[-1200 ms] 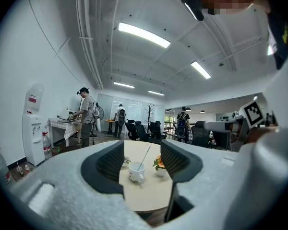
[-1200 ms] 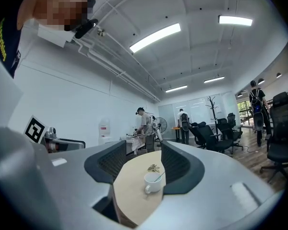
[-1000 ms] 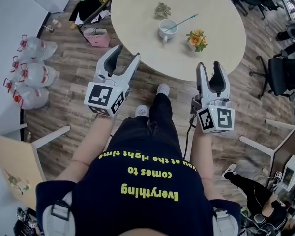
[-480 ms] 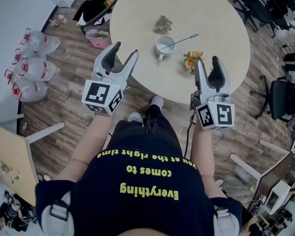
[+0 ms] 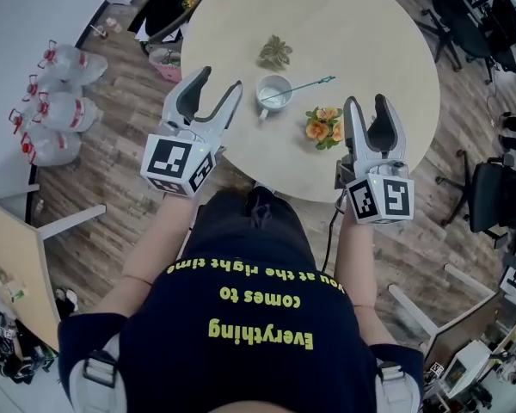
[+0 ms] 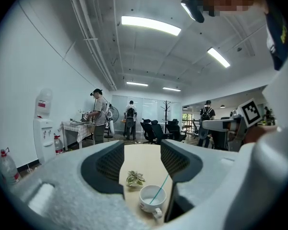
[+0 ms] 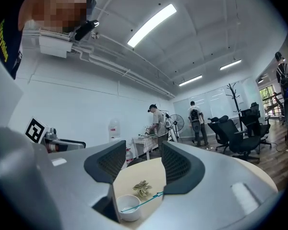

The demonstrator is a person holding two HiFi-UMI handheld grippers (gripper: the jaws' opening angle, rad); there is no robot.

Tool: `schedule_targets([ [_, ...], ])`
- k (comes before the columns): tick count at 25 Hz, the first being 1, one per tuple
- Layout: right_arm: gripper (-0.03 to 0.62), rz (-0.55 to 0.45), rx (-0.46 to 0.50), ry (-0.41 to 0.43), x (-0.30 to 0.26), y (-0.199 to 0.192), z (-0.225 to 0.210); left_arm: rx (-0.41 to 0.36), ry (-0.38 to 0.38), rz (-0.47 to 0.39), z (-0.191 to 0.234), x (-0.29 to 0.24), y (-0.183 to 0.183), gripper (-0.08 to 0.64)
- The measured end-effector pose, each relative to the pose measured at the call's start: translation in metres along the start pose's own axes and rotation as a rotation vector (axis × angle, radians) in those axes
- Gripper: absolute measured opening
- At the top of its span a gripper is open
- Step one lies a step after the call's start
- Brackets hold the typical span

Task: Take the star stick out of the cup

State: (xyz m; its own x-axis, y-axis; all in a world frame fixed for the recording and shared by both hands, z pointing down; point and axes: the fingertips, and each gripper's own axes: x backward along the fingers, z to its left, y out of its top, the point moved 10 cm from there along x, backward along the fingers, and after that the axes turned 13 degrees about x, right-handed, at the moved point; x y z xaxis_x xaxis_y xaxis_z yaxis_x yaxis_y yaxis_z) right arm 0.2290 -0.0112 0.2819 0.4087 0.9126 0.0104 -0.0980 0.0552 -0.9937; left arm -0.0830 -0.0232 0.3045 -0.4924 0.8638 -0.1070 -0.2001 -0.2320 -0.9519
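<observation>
**Both claws wide and empty, short of the cup**

The round pale table (image 5: pixel 353 24) fills the upper part of the head view, and the person stands at its near edge with both tools held out over it. The left gripper (image 5: pixel 219 82) hangs above the table's near-left edge, its jaws spread wide with nothing between them; in the left gripper view only the tabletop and the cup show through the gap. The right gripper (image 5: pixel 366 101) hovers over the near-right edge, jaws likewise well apart and holding nothing.

The white cup (image 5: pixel 273 93) stands upright on the table between the two tools and a little beyond them, nearer the left one. A bunch of orange flowers (image 5: pixel 320 126) lies just to its right, between the cup and the right gripper. A small green plant (image 5: pixel 275 52) sits beyond the cup.

The star stick (image 5: pixel 305 84), thin and teal, rests in the cup and leans out over the rim to the right, above the flowers. Its far tip is probably the star, though it is too small to be sure.

The task looks barely begun. The risks lie in the reach:
- the right claw may brush the flowers on its way in;
- a sideways pull could tip the cup, which nothing steadies;
- so thin a stick could slip from jaws that close off-centre.
</observation>
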Motion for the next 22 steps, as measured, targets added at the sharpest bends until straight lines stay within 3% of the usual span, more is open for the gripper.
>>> schedule_targets([
  [8,0.229,0.012,-0.02,-0.005,-0.022,-0.005,-0.009,0.001,-0.017,0.019,0.007,-0.026,0.005,0.236],
  [22,0.229,0.065,-0.017,-0.179,-0.073,-0.009,-0.011,0.001,-0.177,0.094,0.067,-0.107,0.018,0.236],
])
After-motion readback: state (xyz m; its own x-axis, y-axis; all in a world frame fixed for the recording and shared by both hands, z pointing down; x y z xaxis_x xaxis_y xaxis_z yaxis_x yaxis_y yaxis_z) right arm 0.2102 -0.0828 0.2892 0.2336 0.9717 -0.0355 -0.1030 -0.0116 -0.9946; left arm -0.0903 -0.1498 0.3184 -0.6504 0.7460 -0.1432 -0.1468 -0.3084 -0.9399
